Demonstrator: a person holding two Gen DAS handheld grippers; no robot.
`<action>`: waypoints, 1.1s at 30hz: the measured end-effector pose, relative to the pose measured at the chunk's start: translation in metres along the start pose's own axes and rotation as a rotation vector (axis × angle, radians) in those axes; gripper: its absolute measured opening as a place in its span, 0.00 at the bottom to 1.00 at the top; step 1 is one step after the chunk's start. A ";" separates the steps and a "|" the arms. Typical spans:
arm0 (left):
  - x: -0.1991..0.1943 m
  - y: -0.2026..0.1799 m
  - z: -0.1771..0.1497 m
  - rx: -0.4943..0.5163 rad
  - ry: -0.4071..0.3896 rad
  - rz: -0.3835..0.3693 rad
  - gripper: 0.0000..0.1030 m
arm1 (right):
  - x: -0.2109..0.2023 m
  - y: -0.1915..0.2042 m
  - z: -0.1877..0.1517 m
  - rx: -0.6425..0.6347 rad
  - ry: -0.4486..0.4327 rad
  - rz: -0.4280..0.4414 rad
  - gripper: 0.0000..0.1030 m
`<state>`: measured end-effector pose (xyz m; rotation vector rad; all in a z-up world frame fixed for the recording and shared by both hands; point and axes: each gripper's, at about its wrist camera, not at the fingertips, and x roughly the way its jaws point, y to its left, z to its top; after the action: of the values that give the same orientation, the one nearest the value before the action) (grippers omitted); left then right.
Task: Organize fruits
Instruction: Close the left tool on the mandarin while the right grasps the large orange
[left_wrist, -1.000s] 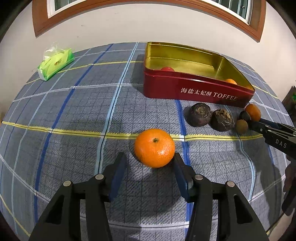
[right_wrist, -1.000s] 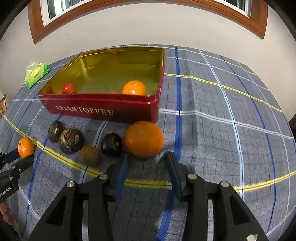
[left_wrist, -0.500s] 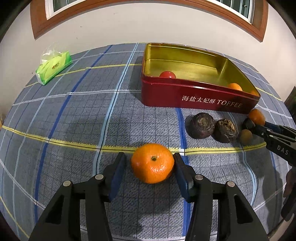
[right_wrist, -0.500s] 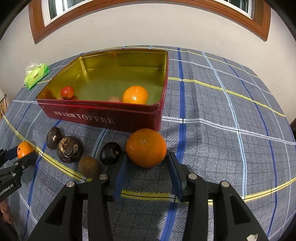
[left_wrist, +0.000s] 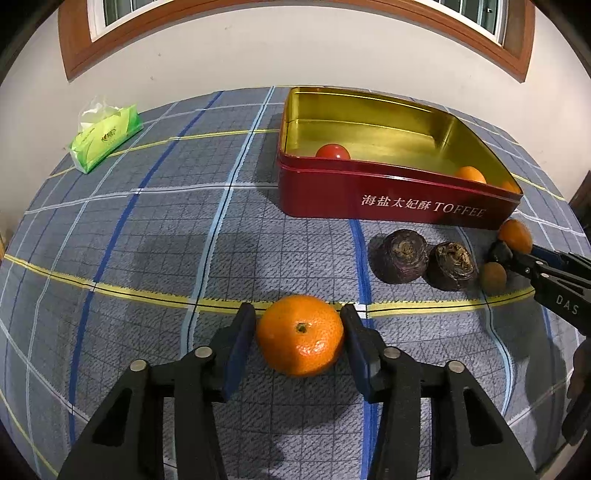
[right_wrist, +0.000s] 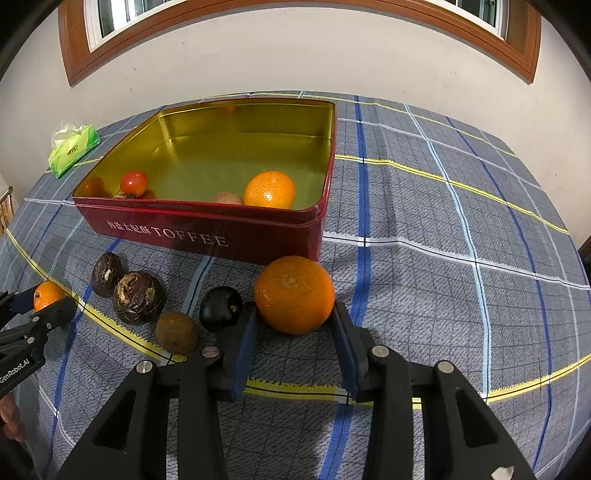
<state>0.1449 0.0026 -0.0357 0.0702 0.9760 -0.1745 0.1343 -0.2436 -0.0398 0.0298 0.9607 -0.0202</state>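
From my station: a green tissue pack (left_wrist: 107, 137) lies far left on the plaid cloth (left_wrist: 147, 229). My left gripper (left_wrist: 298, 332) has just been closing and its blue pads now press both sides of a mandarin (left_wrist: 300, 335) resting on the cloth. Behind stands the red toffee tin (right_wrist: 207, 236), holding a tomato (right_wrist: 134, 182) and an orange (right_wrist: 269, 189). My right gripper (right_wrist: 293, 325) has also been closing; its pads clamp a second mandarin (right_wrist: 294, 294) just before the tin's near corner, dark fruits (right_wrist: 138, 297) to its left.
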 end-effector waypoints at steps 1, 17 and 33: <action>0.000 -0.001 0.000 0.003 0.000 0.002 0.43 | 0.000 0.000 0.000 0.000 0.000 0.000 0.36; -0.001 -0.002 0.000 0.002 0.005 0.007 0.42 | 0.000 0.000 0.000 0.007 0.001 0.008 0.35; -0.004 -0.001 -0.002 0.001 0.005 0.003 0.42 | -0.012 -0.004 -0.005 0.016 -0.002 0.005 0.34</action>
<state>0.1410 0.0019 -0.0330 0.0729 0.9806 -0.1724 0.1229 -0.2472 -0.0333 0.0469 0.9582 -0.0238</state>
